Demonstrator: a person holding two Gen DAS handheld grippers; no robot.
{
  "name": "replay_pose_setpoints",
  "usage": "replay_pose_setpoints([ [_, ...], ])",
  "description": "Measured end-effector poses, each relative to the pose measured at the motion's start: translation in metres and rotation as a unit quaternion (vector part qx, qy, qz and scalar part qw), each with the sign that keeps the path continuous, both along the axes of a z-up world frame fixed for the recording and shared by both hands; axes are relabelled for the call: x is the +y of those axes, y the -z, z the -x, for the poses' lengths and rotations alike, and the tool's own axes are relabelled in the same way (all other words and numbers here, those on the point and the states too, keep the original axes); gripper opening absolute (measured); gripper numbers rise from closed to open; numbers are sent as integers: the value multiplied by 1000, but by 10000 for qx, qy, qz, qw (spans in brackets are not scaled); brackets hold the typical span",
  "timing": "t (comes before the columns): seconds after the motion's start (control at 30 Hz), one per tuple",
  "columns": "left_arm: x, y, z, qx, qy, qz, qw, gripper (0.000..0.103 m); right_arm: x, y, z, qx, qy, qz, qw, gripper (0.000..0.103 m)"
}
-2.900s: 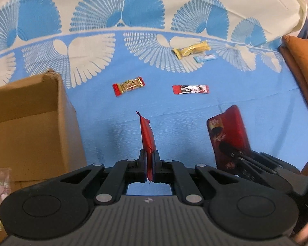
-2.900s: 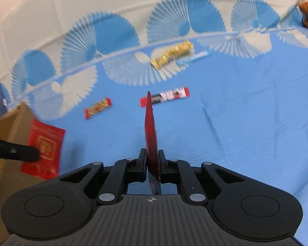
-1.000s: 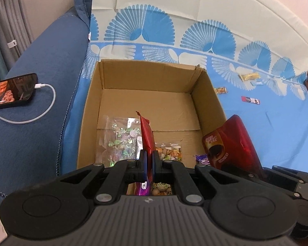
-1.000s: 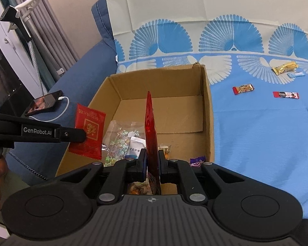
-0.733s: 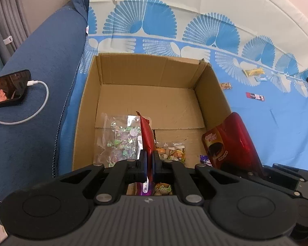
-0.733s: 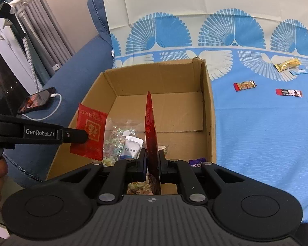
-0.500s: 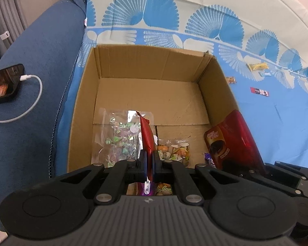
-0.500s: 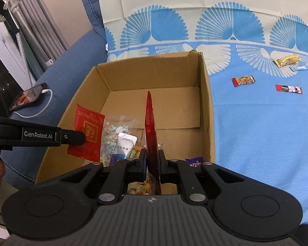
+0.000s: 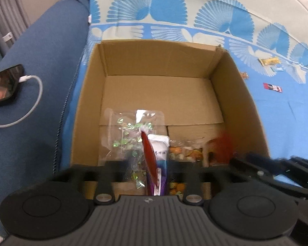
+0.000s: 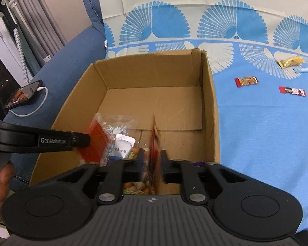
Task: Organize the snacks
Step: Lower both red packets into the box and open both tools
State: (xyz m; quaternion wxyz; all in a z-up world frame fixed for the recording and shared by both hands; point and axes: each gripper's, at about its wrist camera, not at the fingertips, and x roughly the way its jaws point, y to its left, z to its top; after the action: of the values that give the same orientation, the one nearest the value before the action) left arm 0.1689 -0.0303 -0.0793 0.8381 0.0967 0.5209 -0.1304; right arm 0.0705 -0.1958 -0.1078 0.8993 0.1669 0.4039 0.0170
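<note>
Over the box, both claws are opening: left claw and right claw each releasing a red packet sitting loose between the fingers.

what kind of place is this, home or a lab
Most likely a home living room or bedroom. The cardboard box sits on a blue fan-patterned cloth spread over a soft blue sofa or bed; a phone charges beside it, and grey curtains hang at the left.
</note>
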Motion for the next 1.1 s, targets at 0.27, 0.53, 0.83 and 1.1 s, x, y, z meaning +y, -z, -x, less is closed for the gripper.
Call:
replay_pose_setpoints([
  [0.27,9,-16,18,-70,-102,10,9999,103,0,-14,17,-9,12,-8,10000,79],
  [0.53,16,-28,44,-12,-149,89,9998,103,8,-33,48,-108,-48,-70,9999,86],
  [0.83,31,-52,84,-336,-303,140,9989,103,16,-54,88,-337,184,20,9993,90],
  [1.1,39,-68,114,-555,-315,242,9977,103,27,-68,118,-571,176,134,9981,93],
])
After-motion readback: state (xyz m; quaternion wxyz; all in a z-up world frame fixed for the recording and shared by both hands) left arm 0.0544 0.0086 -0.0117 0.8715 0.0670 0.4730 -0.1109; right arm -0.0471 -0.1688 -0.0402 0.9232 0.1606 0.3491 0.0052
